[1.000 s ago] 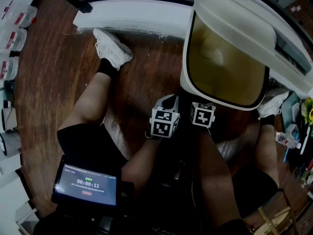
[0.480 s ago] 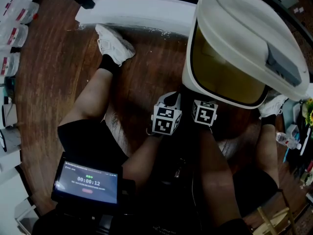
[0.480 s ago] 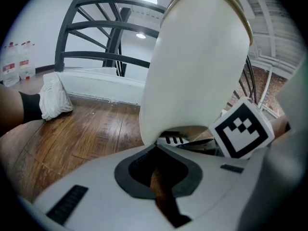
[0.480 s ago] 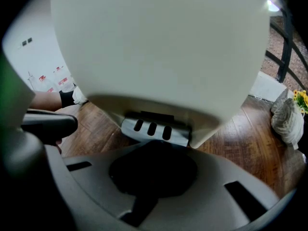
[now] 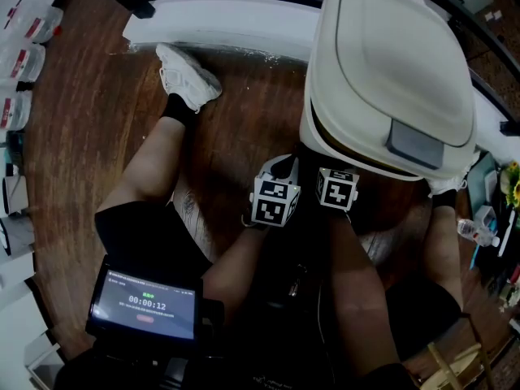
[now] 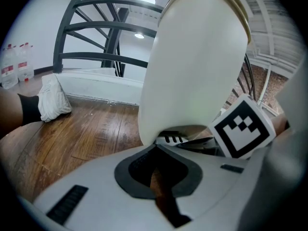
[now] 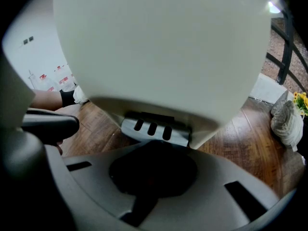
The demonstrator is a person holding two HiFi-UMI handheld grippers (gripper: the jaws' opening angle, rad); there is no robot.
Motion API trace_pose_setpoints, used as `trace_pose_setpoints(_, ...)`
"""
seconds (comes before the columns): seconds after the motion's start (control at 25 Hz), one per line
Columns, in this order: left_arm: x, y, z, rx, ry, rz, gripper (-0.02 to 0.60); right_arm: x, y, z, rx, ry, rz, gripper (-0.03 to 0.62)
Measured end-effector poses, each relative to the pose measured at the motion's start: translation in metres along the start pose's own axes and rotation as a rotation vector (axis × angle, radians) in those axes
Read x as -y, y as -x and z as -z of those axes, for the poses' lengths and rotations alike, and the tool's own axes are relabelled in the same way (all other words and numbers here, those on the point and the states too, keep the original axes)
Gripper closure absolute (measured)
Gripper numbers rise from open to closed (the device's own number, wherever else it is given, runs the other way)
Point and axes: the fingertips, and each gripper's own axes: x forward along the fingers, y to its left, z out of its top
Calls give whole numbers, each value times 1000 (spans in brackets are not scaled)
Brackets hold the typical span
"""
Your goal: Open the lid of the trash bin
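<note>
The cream trash bin (image 5: 357, 128) stands on the wood floor between the person's feet, its lid (image 5: 398, 55) down, with a grey tab (image 5: 415, 143) at the lid's near edge. Both grippers are low at the bin's foot. My left gripper (image 5: 280, 173) is shut and empty, just left of the base. My right gripper (image 5: 337, 187) is shut too, in front of the grey foot pedal (image 7: 155, 129). That pedal (image 6: 173, 139) also shows in the left gripper view, beyond the left gripper (image 6: 156, 174). The right gripper (image 7: 151, 174) sits just under the pedal; whether they touch is unclear.
A white step (image 5: 219, 23) and dark railing (image 6: 101, 32) run behind the bin. The person's shoes (image 5: 187, 78) and bare legs flank the grippers. A screen (image 5: 146, 305) sits at the lower left. Bottles (image 5: 20, 55) line the left edge; small items (image 5: 487, 218) lie at the right.
The bin's lid has swung down from wide open, with the yellowish inside showing, to closed. Both grippers have stayed nearly still at the bin's foot.
</note>
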Motion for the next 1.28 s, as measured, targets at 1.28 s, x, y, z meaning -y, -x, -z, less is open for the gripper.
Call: trace_pose_setpoints(1.28, 1, 6, -5, 15, 9, 4, 583, 1, 8, -5, 36, -80, -8, 589)
